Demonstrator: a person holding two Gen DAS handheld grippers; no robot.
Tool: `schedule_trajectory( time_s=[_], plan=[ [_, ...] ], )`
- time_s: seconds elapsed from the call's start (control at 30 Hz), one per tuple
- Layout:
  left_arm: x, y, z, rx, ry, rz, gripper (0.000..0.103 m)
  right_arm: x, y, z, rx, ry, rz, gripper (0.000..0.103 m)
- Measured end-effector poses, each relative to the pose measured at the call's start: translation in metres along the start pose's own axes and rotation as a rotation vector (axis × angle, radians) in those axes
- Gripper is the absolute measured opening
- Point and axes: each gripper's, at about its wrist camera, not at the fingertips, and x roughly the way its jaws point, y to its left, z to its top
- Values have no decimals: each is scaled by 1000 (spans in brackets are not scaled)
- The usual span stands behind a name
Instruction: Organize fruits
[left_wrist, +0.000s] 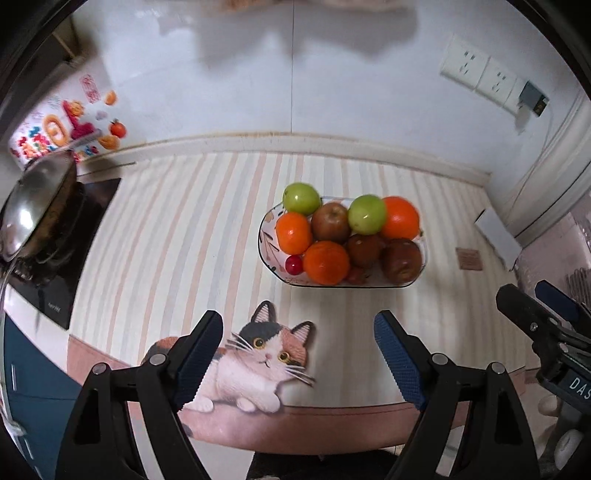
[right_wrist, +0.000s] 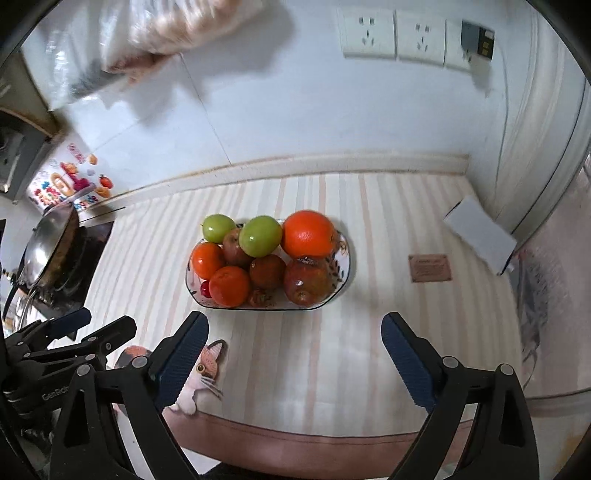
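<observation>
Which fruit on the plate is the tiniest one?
The shiny red cherry, at the plate's near-left edge beside an orange. Every other fruit is far bigger.

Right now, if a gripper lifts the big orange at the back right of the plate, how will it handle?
The orange looks round and smooth, so it may slip or roll. It sits atop other fruit on the plate, so neighbours like the green apple might shift.

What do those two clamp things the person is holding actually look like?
Both are matte black plastic frames with silver rivets. The left gripper and right gripper each end in two wedge-shaped fingers faced with dark blue, ridged pads. White lettering marks their bodies: "GenRob" on the left one, "DAS" on the right. No cables or sleeves show.
</observation>
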Motion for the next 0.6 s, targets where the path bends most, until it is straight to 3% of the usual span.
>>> schedule_trajectory(
  time_s=[0.23,0.6],
  plan=[
    [-67,-18,-35,-81,-121,42,84,-77,-5,-20,-108,-88,32,99],
    [-148,-34,-90,-131,-216,79,84,-173,-16,-59,-190,-180,65,100]
  ],
)
